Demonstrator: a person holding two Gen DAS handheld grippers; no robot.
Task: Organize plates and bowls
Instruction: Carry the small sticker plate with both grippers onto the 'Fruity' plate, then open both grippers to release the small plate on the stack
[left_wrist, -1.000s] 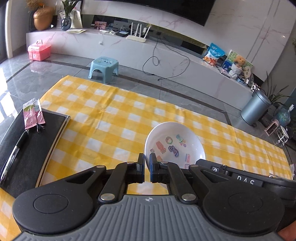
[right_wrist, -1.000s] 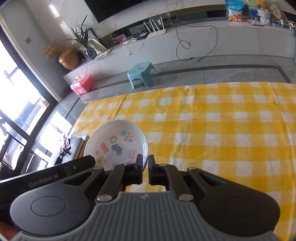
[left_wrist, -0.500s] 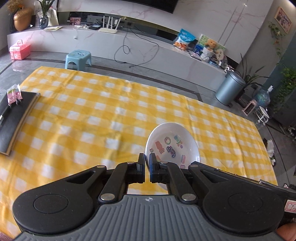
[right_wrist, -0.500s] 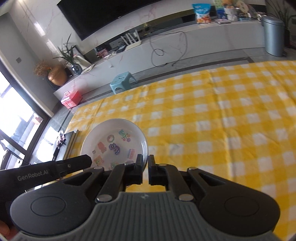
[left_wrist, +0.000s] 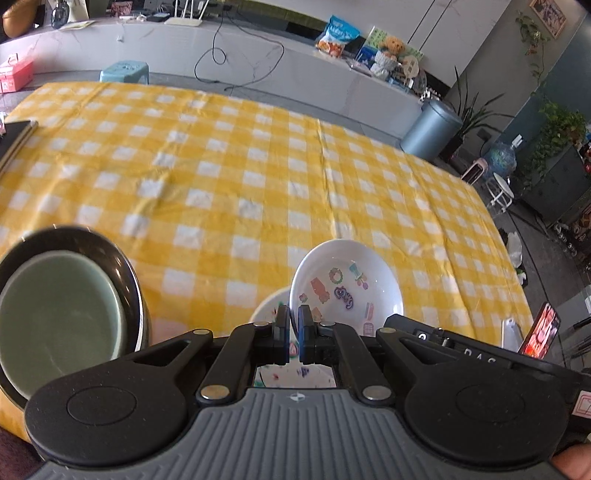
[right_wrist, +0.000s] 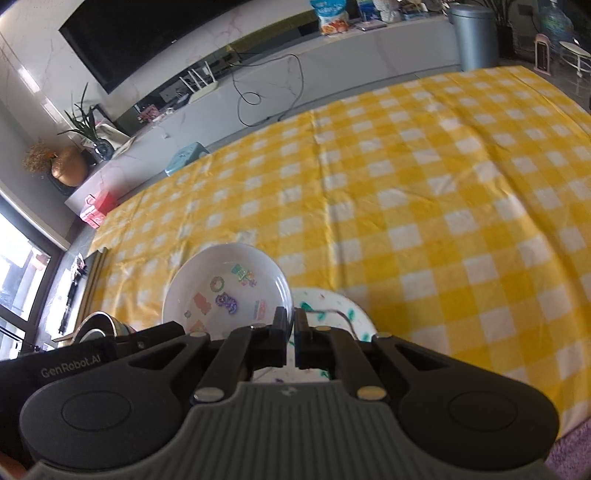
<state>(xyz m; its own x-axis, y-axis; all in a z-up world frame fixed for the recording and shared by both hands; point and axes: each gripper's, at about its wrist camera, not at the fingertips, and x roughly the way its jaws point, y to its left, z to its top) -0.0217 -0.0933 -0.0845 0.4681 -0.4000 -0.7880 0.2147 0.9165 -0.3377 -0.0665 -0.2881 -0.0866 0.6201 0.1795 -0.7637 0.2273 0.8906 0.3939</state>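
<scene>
The left gripper (left_wrist: 293, 334) has its jaws drawn almost together, pinching the near left rim of the white round bowl printed with colourful cartoon stickers (left_wrist: 345, 282), and the right gripper (right_wrist: 290, 338) does the same on the bowl's near right rim (right_wrist: 225, 290), its jaws likewise narrowed to a thin slit around the edge. The bowl hangs between the two grippers, tilted slightly, just above a white round plate with green and purple splashes (right_wrist: 332, 306) that lies on the yellow-and-white checked tablecloth (left_wrist: 236, 177) at the table's near edge; whether bowl and plate touch cannot be told. Half a second ago neither view showed that plate, and the bowl sat over bare cloth; now the plate peeks out beneath it in both views (left_wrist: 269, 306). A pale green ceramic bowl (left_wrist: 59, 317) nested in a dark glossy black bowl (left_wrist: 122, 266) has also come into the left wrist view, near the cartoon bowl on its left, and its black rim shows faintly in the right wrist view (right_wrist: 99, 319). Both views have swung toward the near side of the table. A black tray (left_wrist: 16, 138) rests at the cloth's far left edge, well apart, and a grey cylindrical bin (left_wrist: 430, 129) stands on the floor beyond the table.
</scene>
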